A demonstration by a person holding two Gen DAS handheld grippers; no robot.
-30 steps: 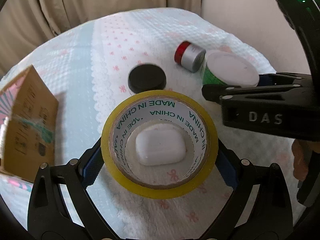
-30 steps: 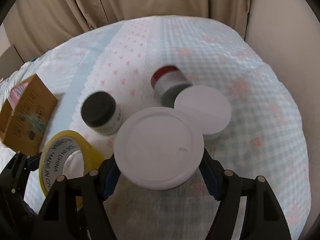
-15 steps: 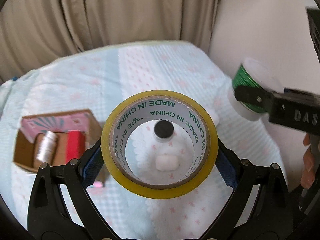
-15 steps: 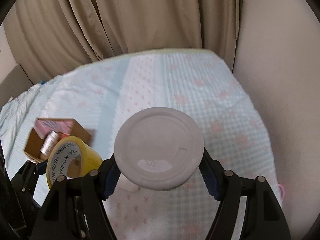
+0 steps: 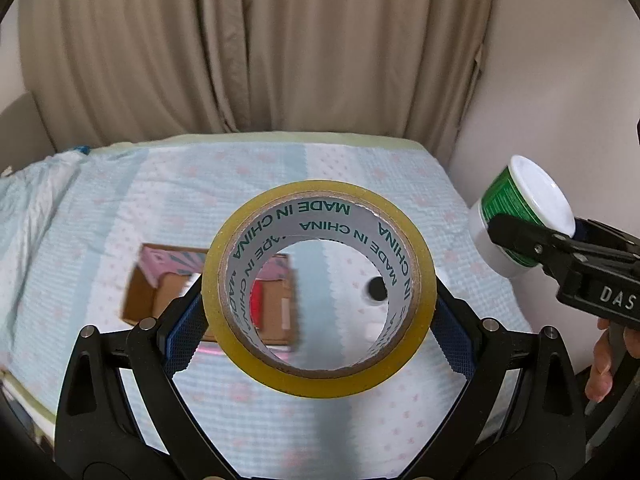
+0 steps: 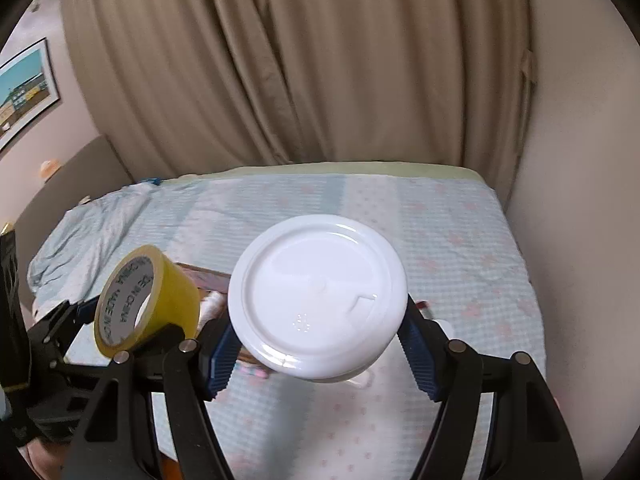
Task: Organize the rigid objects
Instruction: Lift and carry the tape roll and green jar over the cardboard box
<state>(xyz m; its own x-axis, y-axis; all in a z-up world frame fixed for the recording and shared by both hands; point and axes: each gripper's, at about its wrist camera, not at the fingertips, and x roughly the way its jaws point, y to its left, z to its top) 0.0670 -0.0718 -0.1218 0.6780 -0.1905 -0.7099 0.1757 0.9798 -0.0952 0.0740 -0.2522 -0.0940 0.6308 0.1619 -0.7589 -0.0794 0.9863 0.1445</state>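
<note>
My left gripper is shut on a yellow tape roll and holds it high above the bed; the roll also shows in the right wrist view. My right gripper is shut on a white-lidded jar with a green label, seen at the right of the left wrist view. Below, an open cardboard box lies on the bed with a red item inside. A black-lidded jar shows through the roll.
The bed has a light blue checked cover with pink flowers. Beige curtains hang behind it and a wall runs along its right side. A framed picture hangs at far left.
Both grippers have risen well above the bed with their objects. The box and jars below now look smaller, and the box has shifted towards the centre behind the roll.
</note>
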